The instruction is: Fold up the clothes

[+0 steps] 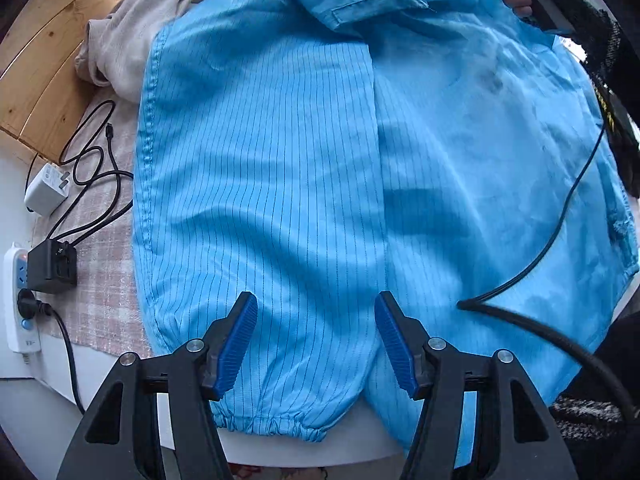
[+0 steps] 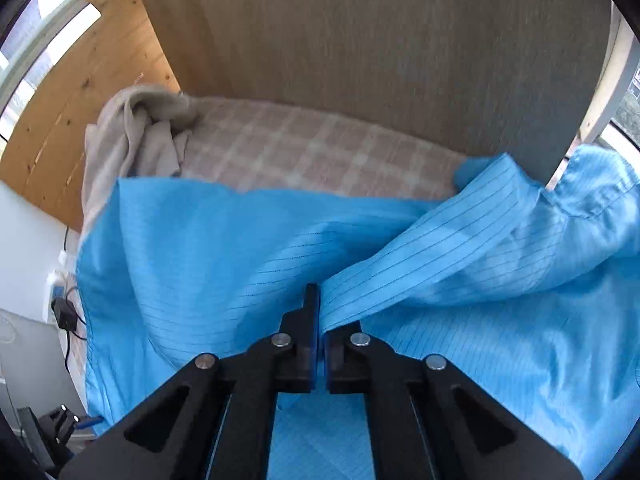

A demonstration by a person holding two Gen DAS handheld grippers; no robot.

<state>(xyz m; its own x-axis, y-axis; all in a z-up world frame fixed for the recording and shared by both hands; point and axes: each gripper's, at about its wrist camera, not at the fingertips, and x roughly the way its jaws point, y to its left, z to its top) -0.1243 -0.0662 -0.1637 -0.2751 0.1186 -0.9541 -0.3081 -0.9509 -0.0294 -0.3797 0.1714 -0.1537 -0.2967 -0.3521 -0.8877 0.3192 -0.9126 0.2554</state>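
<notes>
Blue jacket [image 1: 280, 160] spread flat on the tabletop [image 1: 100, 280], covering most of it; beige garment [image 1: 128, 40] bunched at its 10 o'clock corner. Left hand-held gripper [image 1: 316, 344] roughly half open over the elastic hem, nothing clamped. Right hand-held gripper [image 2: 320, 320] fully closed, pinching a jacket fold [image 2: 400, 276] that runs off toward 2 o'clock. Charger [image 1: 44, 188] and power strip [image 1: 18, 300] at 9 o'clock.
</notes>
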